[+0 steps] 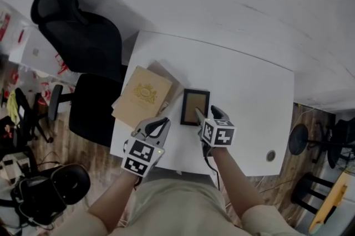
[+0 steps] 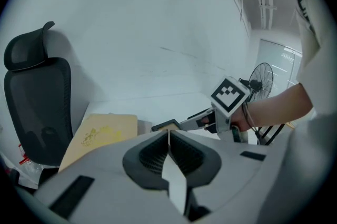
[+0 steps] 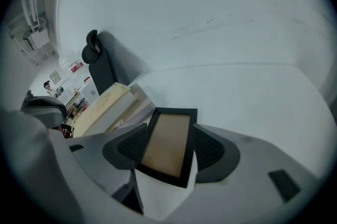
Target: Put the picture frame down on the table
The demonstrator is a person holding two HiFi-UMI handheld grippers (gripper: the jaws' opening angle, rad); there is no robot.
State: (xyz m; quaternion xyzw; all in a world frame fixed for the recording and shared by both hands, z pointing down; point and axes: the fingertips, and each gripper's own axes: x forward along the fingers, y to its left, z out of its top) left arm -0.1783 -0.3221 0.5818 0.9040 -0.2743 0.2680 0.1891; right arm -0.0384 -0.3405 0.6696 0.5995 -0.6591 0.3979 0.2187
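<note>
The picture frame point(image 1: 195, 106), black with a brown middle, is low over the white table point(image 1: 249, 91), just right of its centre front. My right gripper point(image 1: 206, 113) is shut on the frame's near end. In the right gripper view the frame point(image 3: 171, 131) fills the gap between both pads point(image 3: 210, 149). My left gripper point(image 1: 161, 123) hovers to the frame's left, shut, with nothing in it; its closed fingers point(image 2: 158, 152) meet in a thin line. From the left gripper view the frame's corner point(image 2: 166, 125) shows beside my right gripper point(image 2: 185, 124).
A tan box with a gold emblem point(image 1: 143, 95) lies on other flat items left of the frame. A black office chair point(image 1: 83, 41) stands off the table's left edge. A round cable hole point(image 1: 270, 155) sits at the front right. A fan point(image 2: 261, 78) stands beyond.
</note>
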